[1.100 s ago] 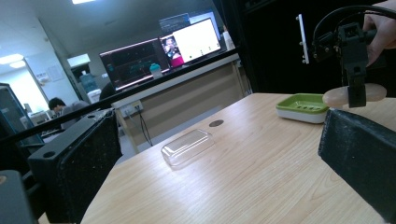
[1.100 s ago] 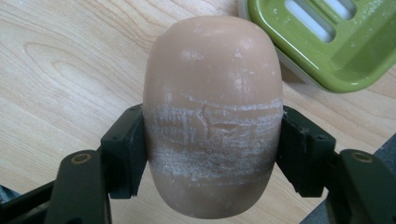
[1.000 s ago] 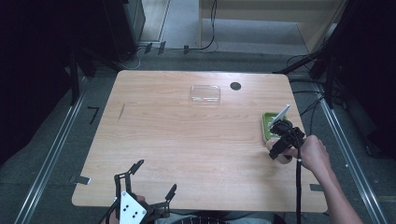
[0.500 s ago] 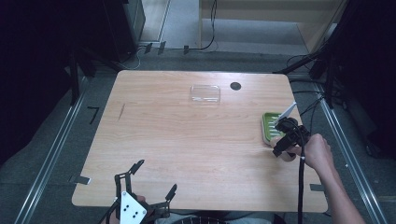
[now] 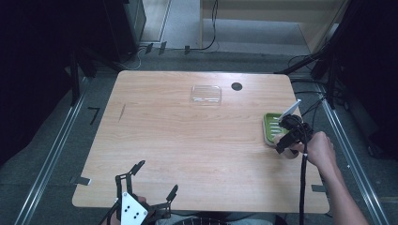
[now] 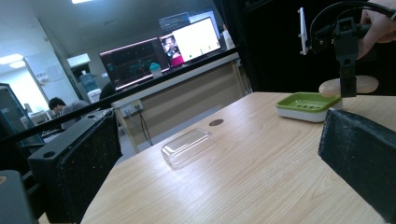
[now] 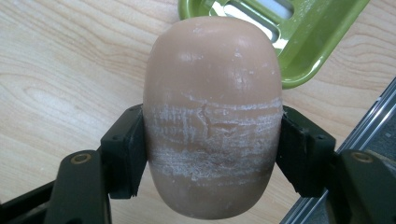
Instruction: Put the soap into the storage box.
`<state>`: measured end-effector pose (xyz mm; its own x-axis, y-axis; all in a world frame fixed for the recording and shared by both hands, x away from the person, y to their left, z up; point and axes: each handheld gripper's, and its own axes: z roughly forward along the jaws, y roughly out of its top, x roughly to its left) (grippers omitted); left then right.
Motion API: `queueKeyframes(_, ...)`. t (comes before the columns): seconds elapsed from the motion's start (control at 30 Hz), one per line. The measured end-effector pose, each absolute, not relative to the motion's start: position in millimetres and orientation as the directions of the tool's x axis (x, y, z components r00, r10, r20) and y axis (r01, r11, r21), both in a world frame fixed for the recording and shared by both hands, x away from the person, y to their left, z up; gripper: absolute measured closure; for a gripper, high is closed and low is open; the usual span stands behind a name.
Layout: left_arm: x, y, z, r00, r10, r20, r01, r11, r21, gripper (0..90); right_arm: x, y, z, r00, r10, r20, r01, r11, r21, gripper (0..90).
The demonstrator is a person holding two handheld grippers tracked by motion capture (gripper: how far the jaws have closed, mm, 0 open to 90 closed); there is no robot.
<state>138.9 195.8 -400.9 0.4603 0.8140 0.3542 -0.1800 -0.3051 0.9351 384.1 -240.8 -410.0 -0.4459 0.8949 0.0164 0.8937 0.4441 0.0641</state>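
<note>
A pale pink bar of soap (image 7: 212, 116) is clamped between the jaws of my right gripper (image 7: 212, 154), its sides scuffed white. In the high view the right gripper (image 5: 287, 138) is at the table's right edge, at the near end of a green soap dish (image 5: 269, 126). The dish (image 7: 322, 42) lies just beyond the soap, and the soap (image 6: 327, 87) hangs a little above the table behind it (image 6: 306, 105). My left gripper (image 5: 157, 176) rests open at the near left edge with nothing between its jaws.
A clear plastic lid (image 5: 206, 94) lies at the far middle of the wooden table (image 5: 187, 140), with a small black hole (image 5: 237, 86) to its right. The same lid (image 6: 187, 146) appears in the left gripper view. A metal rail runs past the table's right edge.
My right gripper has shifted slightly to the right with the soap still in it, staying beside the green dish. The left gripper has not moved.
</note>
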Motion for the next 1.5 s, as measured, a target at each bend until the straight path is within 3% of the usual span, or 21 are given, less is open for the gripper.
queueKeyframes(0.9,139,197,-401,0.459,0.816,0.351,-0.178,-0.303,0.936,0.0,404,-231,-400,-0.423,0.906,-0.006,0.901,0.422,0.103,33.3)
queueKeyframes(1.5,139,197,-401,0.458,0.818,0.347,-0.177,-0.298,0.938,0.0,421,-232,-398,-0.358,0.934,0.014,0.923,0.351,0.160,33.3)
